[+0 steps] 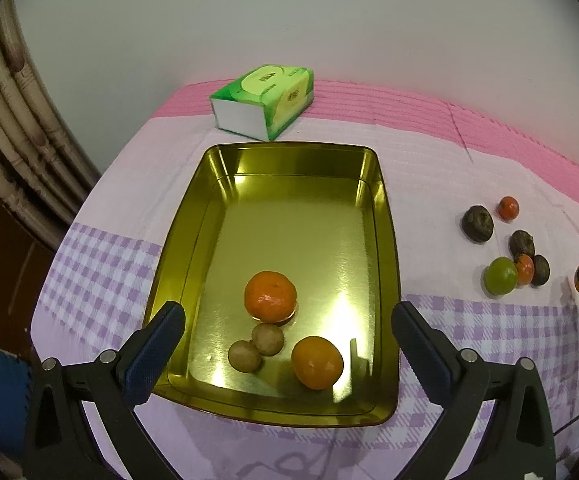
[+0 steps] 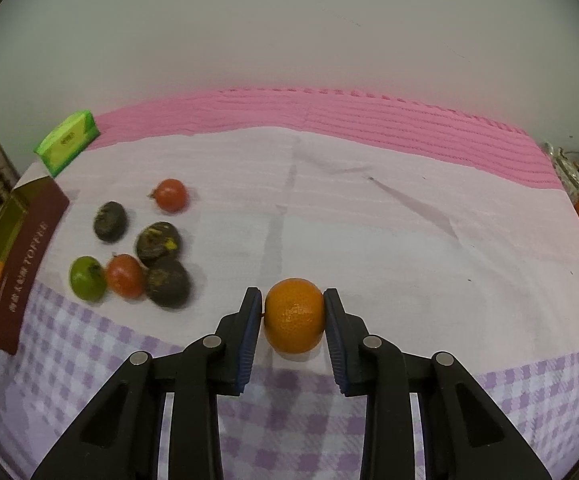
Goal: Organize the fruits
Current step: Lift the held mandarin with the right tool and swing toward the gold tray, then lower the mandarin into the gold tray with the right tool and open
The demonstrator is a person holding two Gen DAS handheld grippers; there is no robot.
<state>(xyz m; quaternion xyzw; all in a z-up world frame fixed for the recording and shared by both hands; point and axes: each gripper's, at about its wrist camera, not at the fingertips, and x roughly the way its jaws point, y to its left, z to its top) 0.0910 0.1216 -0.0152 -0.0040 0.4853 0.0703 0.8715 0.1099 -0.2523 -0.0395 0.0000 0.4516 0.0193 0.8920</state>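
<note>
R gripper [image 2: 294, 312] clamped on orange [image 2: 294, 315] — L gripper [image 1: 289, 332] jaws wide apart over gold tray [image 1: 385, 216].

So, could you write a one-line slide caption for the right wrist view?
Right tool shut on an orange over the checked cloth; six loose fruits wait at left.

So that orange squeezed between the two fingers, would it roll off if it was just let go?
Probably. The orange is round and the right tool pinches only its sides, so on the flat tablecloth it could roll. Its dimpled peel looks grippy, not slippery. It seems firm: no visible denting.
</note>
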